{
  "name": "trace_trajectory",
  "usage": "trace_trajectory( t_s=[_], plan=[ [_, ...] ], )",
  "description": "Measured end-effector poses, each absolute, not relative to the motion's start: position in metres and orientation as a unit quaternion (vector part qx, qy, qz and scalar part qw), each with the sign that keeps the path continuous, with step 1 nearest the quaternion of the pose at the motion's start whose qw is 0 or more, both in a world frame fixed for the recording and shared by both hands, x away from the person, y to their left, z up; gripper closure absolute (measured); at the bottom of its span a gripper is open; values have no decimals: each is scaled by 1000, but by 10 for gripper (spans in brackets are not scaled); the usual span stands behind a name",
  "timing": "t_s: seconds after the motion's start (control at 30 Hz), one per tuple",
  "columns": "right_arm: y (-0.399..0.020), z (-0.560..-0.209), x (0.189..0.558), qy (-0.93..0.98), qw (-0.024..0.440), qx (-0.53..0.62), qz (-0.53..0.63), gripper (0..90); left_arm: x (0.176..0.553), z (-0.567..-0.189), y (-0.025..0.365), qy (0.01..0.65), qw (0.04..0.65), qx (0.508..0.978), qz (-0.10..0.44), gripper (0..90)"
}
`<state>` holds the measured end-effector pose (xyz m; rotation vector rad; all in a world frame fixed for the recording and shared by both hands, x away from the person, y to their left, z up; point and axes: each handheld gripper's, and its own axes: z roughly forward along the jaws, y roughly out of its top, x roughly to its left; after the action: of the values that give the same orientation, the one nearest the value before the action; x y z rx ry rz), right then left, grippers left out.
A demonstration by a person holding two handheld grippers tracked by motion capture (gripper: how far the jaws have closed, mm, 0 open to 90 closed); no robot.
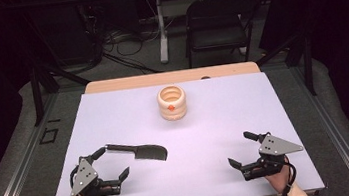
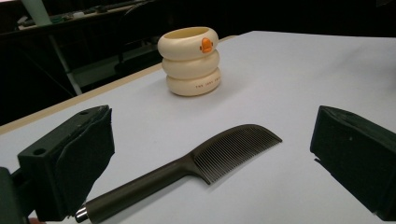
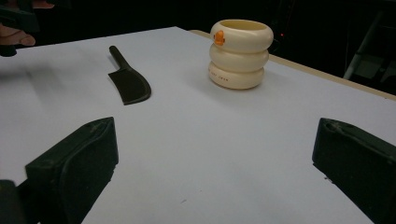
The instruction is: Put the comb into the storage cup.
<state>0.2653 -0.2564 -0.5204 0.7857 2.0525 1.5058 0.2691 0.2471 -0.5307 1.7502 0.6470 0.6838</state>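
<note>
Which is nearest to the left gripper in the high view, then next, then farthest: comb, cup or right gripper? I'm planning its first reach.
1. Comb: just ahead of the open left gripper, its handle end beside the far jaw.
2. Cup: farther up the table, near the middle.
3. Right gripper: across the table on the right side, also open.

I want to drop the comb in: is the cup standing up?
Upright. The cream cup stands on its base, its open mouth up, apart from the comb.
</note>
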Motion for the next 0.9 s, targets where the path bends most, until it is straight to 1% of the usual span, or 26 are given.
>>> trace_trajectory(
  t_s=[0.47, 0.9],
  plan=[
    [-255, -521, 265, 749, 236, 285, 549, 0, 276, -528, 246, 276, 539, 738, 296, 0],
    [-255, -522, 266, 751, 234, 285, 547, 0, 286, -525, 246, 294, 531, 737, 297, 0]
  ],
)
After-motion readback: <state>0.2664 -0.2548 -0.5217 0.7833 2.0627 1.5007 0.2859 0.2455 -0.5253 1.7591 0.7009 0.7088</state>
